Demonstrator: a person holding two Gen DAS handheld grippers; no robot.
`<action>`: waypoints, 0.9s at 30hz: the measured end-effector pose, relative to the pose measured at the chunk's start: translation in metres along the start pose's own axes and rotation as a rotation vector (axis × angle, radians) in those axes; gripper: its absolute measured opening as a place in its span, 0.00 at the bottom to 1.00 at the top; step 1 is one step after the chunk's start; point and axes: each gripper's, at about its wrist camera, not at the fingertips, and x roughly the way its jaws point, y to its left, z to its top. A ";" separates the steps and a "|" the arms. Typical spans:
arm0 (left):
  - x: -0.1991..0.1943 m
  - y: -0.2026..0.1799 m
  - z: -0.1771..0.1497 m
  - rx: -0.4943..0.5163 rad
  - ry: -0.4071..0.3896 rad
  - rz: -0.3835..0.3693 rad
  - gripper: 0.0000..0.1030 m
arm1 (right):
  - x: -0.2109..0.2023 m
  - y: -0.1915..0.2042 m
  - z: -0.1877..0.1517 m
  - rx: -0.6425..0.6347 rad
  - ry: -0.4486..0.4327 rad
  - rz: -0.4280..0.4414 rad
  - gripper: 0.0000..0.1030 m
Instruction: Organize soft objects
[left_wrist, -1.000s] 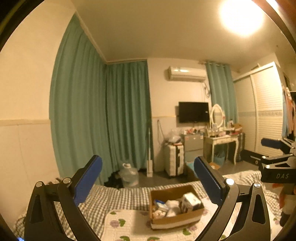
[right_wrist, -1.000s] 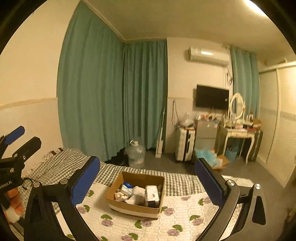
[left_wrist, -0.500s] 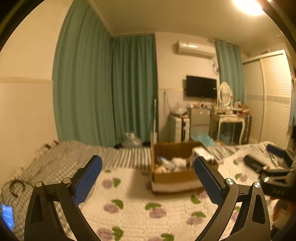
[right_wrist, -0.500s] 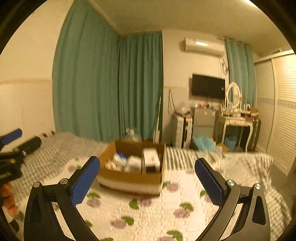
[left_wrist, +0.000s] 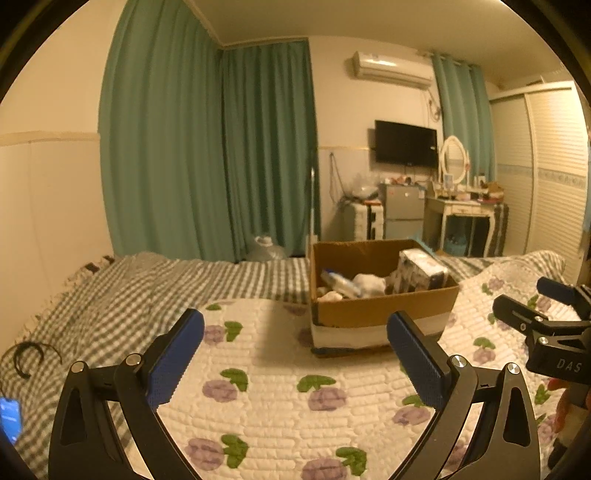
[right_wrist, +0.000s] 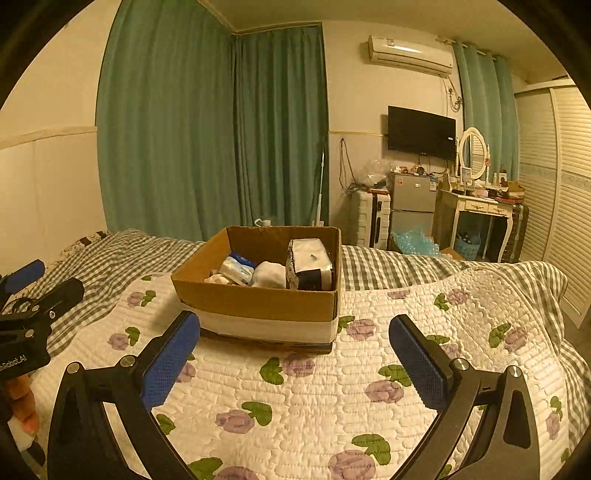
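Note:
A brown cardboard box (right_wrist: 258, 299) stands on the white flowered quilt (right_wrist: 332, 387); it also shows in the left wrist view (left_wrist: 380, 314). Inside lie a wrapped tissue pack (right_wrist: 309, 264), a white soft bundle (right_wrist: 269, 275) and a blue-white packet (right_wrist: 238, 267). My right gripper (right_wrist: 294, 354) is open and empty, low over the quilt just short of the box. My left gripper (left_wrist: 295, 354) is open and empty, to the left of the box. Each gripper shows at the edge of the other's view.
A grey checked bedspread (left_wrist: 122, 295) covers the bed's far side. A black headband (left_wrist: 26, 356) and a phone (left_wrist: 9, 417) lie at the left. Green curtains, a suitcase, small fridge (right_wrist: 412, 206) and dressing table (right_wrist: 480, 214) stand beyond the bed.
Both grippers have come down and forward toward the bed. The box now looks larger and closer in both views. Both stay open.

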 end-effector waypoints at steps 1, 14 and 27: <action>-0.001 0.000 0.000 -0.001 0.002 -0.001 0.98 | 0.000 0.000 0.000 0.000 0.000 0.000 1.00; -0.002 0.001 0.000 -0.008 0.014 -0.020 0.98 | -0.005 0.001 0.001 0.006 -0.020 0.011 1.00; -0.004 -0.004 0.000 -0.001 0.026 -0.019 0.98 | -0.009 -0.005 0.003 0.038 -0.043 0.004 1.00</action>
